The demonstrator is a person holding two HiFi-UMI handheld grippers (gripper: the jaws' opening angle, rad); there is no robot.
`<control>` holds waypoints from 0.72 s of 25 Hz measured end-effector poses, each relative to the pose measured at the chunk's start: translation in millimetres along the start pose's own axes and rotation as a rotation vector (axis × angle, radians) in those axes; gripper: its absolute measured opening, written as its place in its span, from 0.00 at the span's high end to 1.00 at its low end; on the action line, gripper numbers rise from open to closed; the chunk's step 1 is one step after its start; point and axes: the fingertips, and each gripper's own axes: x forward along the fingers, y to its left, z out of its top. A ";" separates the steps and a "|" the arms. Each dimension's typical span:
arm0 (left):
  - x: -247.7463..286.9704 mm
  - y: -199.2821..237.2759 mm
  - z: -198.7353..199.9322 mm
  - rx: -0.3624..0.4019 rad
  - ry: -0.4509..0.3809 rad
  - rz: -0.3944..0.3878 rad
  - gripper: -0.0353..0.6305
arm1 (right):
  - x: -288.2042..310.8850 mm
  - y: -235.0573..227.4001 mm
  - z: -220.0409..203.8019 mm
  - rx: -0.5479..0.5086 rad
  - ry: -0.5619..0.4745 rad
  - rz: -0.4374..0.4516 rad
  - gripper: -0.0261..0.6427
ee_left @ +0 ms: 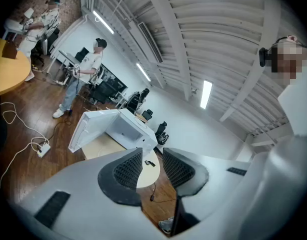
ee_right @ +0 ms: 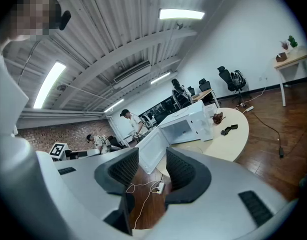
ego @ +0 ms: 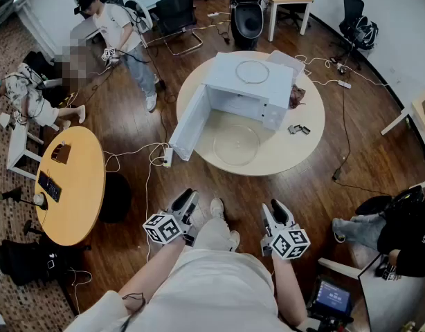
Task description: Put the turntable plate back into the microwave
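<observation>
Only the head view shows the turntable plate (ego: 235, 144) plainly: a clear glass disc, flat on the cream round table (ego: 295, 154), just in front of the white microwave (ego: 257, 88) and not inside it. Microwave is boxy, its door (ego: 190, 123) swung wide; a thin ring (ego: 252, 71) lies on its top. Small dark bits (ego: 299, 129) sit on the table near the plate. Both gripper views catch microwave and table far off, but the plate is too faint to make out there. They add the ribbed white ceiling (ee_left: 193, 34) with strip lights, which the head view lacks. Left gripper (ego: 187, 199) and right gripper (ego: 279, 211) are held low by the person's body, well apart from the table. Each has its jaws spread, with ribbed dark pads (ee_left: 127, 170) and nothing between them — just floor and table through the gap. Dark wood plank floor (ego: 129, 116), white cables (ego: 140, 151) trailing across it.
</observation>
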 end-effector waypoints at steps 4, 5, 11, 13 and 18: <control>19.4 7.8 1.7 -0.003 0.019 0.000 0.78 | 8.6 -10.1 5.4 0.012 0.005 -0.022 0.70; 23.7 10.0 2.3 -0.002 0.025 0.002 0.78 | 10.9 -11.1 7.0 0.014 0.006 -0.023 0.70; 58.5 19.4 18.6 0.016 0.040 -0.004 0.78 | 36.8 -28.1 22.2 0.014 0.022 -0.046 0.70; 69.1 23.9 25.8 0.029 0.041 -0.009 0.78 | 48.1 -31.8 28.0 0.013 0.023 -0.053 0.70; 99.7 37.6 45.6 0.060 0.050 -0.017 0.78 | 82.5 -38.7 48.4 0.006 0.016 -0.063 0.70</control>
